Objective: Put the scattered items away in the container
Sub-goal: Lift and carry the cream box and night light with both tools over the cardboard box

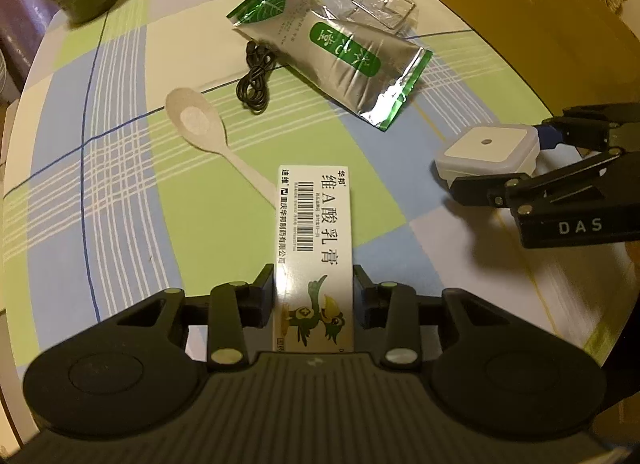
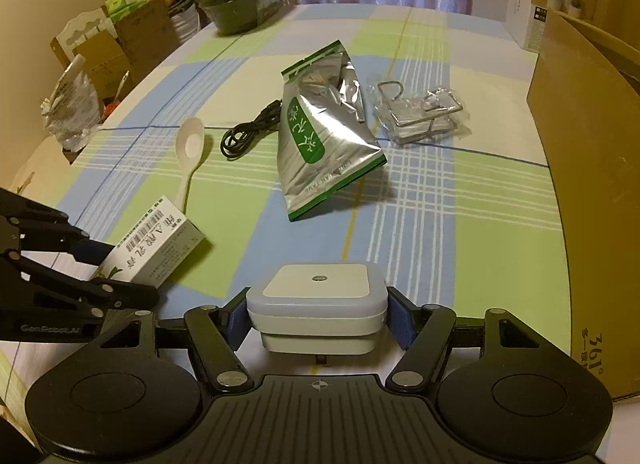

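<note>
My left gripper (image 1: 314,280) is shut on a white ointment box (image 1: 314,224) with a barcode and a cartoon bird; the box (image 2: 156,244) is tilted above the cloth. My right gripper (image 2: 318,320) is shut on a white square plug-in light (image 2: 316,296), its blue pads (image 2: 400,322) pressing both sides; the light (image 1: 486,148) shows at right in the left wrist view. On the table lie a silver-green pouch (image 2: 316,140), a black cable (image 2: 248,132), a white spoon (image 2: 191,148) and a clear bag of wire hooks (image 2: 420,112). The cardboard container (image 2: 592,184) stands at the right.
A checked cloth (image 2: 460,224) covers the table. A dark lidded bowl (image 2: 236,0) sits at the far left corner. A white carton (image 2: 536,4) stands behind the container. Boxes and bags (image 2: 100,48) crowd the floor beyond the left edge.
</note>
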`<state>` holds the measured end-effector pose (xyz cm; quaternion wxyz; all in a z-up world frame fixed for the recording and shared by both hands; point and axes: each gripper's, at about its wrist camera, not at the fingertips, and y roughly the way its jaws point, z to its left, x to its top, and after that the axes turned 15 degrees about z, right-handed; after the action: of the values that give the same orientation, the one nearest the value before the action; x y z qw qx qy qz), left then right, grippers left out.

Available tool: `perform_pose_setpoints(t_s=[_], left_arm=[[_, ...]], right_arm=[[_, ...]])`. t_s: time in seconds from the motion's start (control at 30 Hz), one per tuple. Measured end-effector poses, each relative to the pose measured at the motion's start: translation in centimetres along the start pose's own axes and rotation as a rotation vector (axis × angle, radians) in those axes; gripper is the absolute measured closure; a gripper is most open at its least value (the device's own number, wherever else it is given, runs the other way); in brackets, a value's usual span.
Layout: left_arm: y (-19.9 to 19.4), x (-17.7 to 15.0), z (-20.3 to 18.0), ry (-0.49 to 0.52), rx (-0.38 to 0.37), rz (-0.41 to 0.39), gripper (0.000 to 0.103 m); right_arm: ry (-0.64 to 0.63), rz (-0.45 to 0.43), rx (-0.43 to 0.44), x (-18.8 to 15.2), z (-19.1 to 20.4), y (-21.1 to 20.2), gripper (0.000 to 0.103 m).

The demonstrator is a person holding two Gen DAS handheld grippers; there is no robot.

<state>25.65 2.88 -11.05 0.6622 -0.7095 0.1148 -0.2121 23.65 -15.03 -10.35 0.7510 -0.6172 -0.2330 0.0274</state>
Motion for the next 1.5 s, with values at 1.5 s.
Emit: perform_pose_setpoints(t_s=[1.5], left_arm=[[-13.8, 0.8, -13.4, -0.016, -0.138, -0.191, 0.070]], right_arm=[[0.202, -0.373, -0.150, -6.1, -8.7, -21.9, 0.035]])
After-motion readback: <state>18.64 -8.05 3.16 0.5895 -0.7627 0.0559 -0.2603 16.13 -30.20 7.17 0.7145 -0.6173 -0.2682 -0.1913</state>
